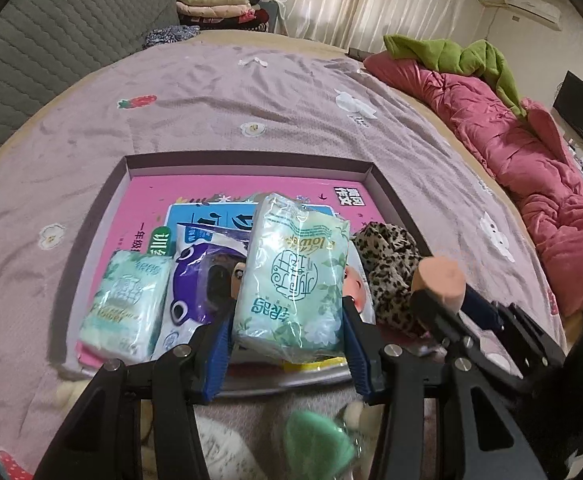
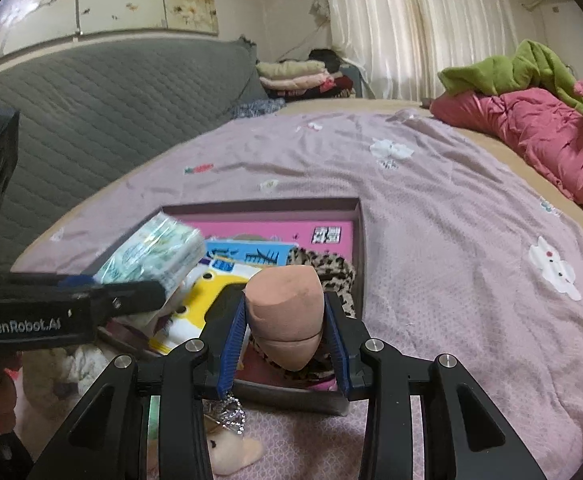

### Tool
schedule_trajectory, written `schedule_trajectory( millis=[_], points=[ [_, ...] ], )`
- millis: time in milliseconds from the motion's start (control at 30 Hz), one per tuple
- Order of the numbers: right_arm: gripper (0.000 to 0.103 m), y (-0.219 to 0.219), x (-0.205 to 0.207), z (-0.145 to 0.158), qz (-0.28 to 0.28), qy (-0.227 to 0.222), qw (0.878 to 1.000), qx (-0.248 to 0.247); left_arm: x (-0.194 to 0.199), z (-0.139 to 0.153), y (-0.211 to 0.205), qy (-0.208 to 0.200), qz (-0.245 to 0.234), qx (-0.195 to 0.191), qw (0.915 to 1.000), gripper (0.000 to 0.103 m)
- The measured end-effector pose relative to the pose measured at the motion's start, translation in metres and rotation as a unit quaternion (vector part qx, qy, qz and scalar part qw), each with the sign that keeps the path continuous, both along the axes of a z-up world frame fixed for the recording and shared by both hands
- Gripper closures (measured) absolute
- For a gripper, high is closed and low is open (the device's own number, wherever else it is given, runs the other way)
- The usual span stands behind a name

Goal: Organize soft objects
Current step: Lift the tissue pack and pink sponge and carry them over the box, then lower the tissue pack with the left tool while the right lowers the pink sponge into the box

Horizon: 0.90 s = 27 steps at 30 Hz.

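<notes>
My left gripper (image 1: 287, 292) is shut on a pale green tissue pack (image 1: 295, 276) and holds it above the shallow box (image 1: 251, 162) on the bed. The pack also shows in the right wrist view (image 2: 155, 256). My right gripper (image 2: 285, 320) is shut on a peach makeup sponge (image 2: 287, 316), held over the box's near right corner; the sponge also shows in the left wrist view (image 1: 437, 276). In the box lie a second green tissue pack (image 1: 127, 304), a purple-and-white wipes pack (image 1: 195, 280), a leopard-print cloth (image 1: 391, 268) and books.
The box sits on a lilac bedspread (image 1: 231, 92). A pink quilt (image 1: 531, 152) with a green blanket (image 1: 463, 56) lies at the right. A grey padded headboard (image 1: 59, 32) is at the left. Plush toys (image 2: 231, 456) and a green sponge (image 1: 315, 444) lie near the box's front edge.
</notes>
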State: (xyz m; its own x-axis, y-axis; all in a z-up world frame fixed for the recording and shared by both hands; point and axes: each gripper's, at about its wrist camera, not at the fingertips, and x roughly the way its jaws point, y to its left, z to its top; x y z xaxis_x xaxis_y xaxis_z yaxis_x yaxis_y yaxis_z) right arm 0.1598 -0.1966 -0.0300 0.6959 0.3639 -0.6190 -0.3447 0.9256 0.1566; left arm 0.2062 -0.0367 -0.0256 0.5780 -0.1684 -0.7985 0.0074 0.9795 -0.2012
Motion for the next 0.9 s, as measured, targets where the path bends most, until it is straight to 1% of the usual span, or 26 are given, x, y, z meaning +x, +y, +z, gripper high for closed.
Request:
schedule_trajectory(
  millis=[233, 367, 567, 700, 900],
  points=[
    [0.062, 0.002, 0.004, -0.007, 0.004, 0.016, 1.0, -0.007, 0.008, -0.012, -0.001, 0.014, 0.004, -0.001, 0.9999, 0.053],
    [0.062, 0.004, 0.005, -0.009, 0.006, 0.014, 1.0, -0.016, 0.009, -0.014, -0.003, 0.018, 0.004, -0.002, 0.9998, 0.053],
    [0.061, 0.005, 0.006, -0.01, 0.003, 0.015, 1.0, -0.018, 0.009, -0.018, -0.003, 0.027, 0.001, 0.005, 0.9996, 0.052],
    [0.051, 0.004, 0.005, -0.008, 0.004, 0.013, 1.0, -0.015, 0.009, -0.018, -0.004, 0.031, -0.001, 0.005, 0.9995, 0.052],
    [0.044, 0.004, 0.003, -0.006, 0.009, 0.009, 1.0, -0.016, 0.009, -0.017, -0.004, 0.033, -0.005, 0.007, 0.9994, 0.051]
  ],
)
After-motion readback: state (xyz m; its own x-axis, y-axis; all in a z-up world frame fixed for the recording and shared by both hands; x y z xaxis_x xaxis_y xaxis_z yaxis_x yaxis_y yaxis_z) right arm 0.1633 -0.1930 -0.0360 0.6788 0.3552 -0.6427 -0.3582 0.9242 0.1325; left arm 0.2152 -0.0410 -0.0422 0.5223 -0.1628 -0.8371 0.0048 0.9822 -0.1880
